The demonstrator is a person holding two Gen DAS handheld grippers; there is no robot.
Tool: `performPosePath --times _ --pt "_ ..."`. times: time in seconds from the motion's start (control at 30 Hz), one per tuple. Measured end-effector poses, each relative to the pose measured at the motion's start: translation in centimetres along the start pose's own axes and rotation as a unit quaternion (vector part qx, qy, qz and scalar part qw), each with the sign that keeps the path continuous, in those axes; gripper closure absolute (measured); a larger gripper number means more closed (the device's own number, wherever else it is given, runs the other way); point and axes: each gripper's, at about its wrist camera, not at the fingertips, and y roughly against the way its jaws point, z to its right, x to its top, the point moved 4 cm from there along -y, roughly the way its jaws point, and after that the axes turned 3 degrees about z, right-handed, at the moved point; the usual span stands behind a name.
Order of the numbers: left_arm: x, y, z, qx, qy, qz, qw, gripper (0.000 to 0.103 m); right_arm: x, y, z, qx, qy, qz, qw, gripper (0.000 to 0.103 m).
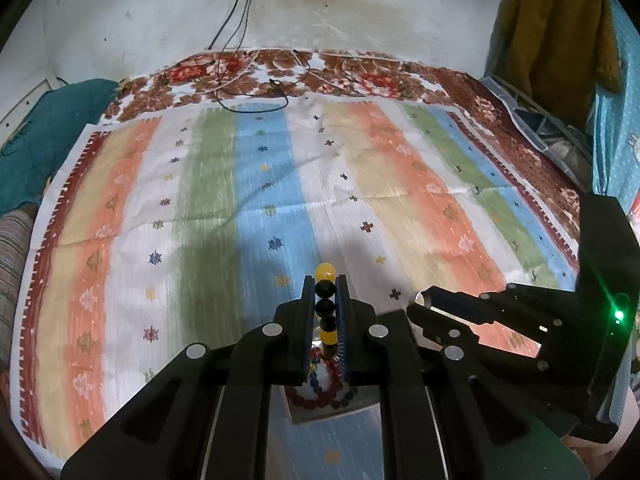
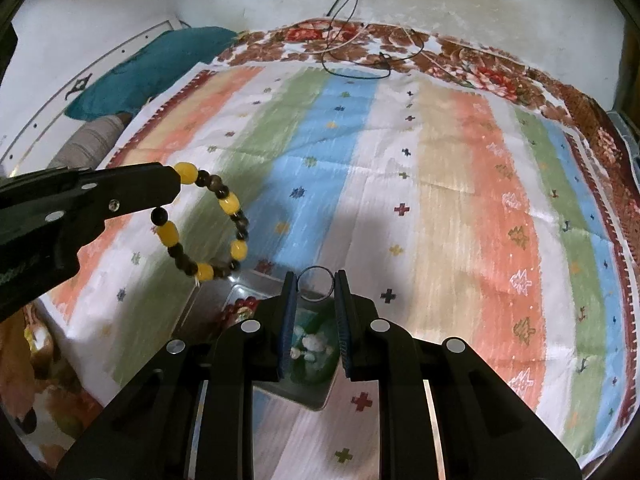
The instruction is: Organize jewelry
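Note:
My left gripper (image 1: 325, 280) is shut on a bracelet of yellow and black beads (image 1: 325, 302), held edge-on between its pads. In the right wrist view that bracelet (image 2: 208, 224) hangs as a full loop from the left gripper (image 2: 176, 184) above the striped cloth. My right gripper (image 2: 316, 278) is shut on a thin metal ring (image 2: 316, 283), pinched across its width. In the left wrist view the right gripper (image 1: 420, 300) reaches in from the right with the ring's bright edge at its tip. Below both grippers lies a metal tray (image 2: 240, 280) holding a red bead bracelet (image 1: 320, 398) and green and white pieces (image 2: 314, 346).
A striped, patterned cloth (image 1: 280, 184) covers a bed with a floral sheet (image 1: 280, 76) at its far edge. Black and white cables (image 1: 256, 84) trail from a wall socket onto the sheet. A teal cushion (image 1: 44, 136) lies at the left, hanging clothes (image 1: 560, 28) at the right.

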Motion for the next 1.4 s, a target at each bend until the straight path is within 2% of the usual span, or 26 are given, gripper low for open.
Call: performPosePath --times 0.2,0.27,0.3,0.4,0.47,0.57,0.63,0.87,0.93,1.0,1.23,1.4 --pt "-0.8 0.0 0.2 -0.001 -0.005 -0.011 0.9999 0.093 -0.6 0.3 -0.3 0.008 0.000 -0.001 1.000 0.083" --pt "-1.3 -0.3 0.1 0.002 -0.007 -0.020 0.9998 0.093 -0.7 0.3 -0.3 0.008 0.003 -0.005 1.000 0.074" --pt "-1.5 -0.3 0.0 0.011 -0.011 -0.021 0.9997 0.091 -0.8 0.5 -0.4 0.007 0.003 -0.004 1.000 0.065" --pt "-2.0 0.1 -0.3 0.028 -0.020 -0.018 0.9992 0.073 -1.0 1.1 -0.2 0.009 0.001 0.002 1.000 0.062" --pt "-2.3 0.4 -0.5 0.026 -0.017 -0.018 0.9993 0.071 -1.2 1.6 0.0 0.006 0.001 0.006 1.000 0.060" --pt "-2.8 1.2 -0.6 0.029 -0.019 -0.013 0.9993 0.060 -1.6 2.4 0.3 0.001 0.001 0.014 1.000 0.055" --pt "-3.2 1.8 -0.5 0.029 -0.021 -0.010 0.9993 0.049 -1.9 3.0 0.5 0.000 0.002 0.019 1.000 0.047" --pt "-4.7 3.5 0.2 0.020 -0.037 0.001 0.9991 0.034 -2.9 4.8 0.9 -0.002 0.000 0.037 0.999 0.033" --pt "-5.2 4.1 0.4 0.015 -0.038 0.004 0.9992 0.027 -3.2 5.2 1.0 -0.004 0.001 0.042 0.999 0.029" --pt "-5.6 4.4 0.6 0.013 -0.042 0.005 0.9990 0.025 -3.3 5.6 1.2 -0.006 -0.001 0.047 0.999 0.027" --pt "-6.6 5.6 0.9 0.016 -0.045 0.019 0.9987 0.008 -4.2 6.6 1.4 0.001 -0.005 0.057 0.998 0.018" --pt "-7.1 6.3 0.7 0.024 -0.039 0.024 0.9987 0.006 -4.7 7.5 1.5 0.010 -0.009 0.071 0.997 0.011"
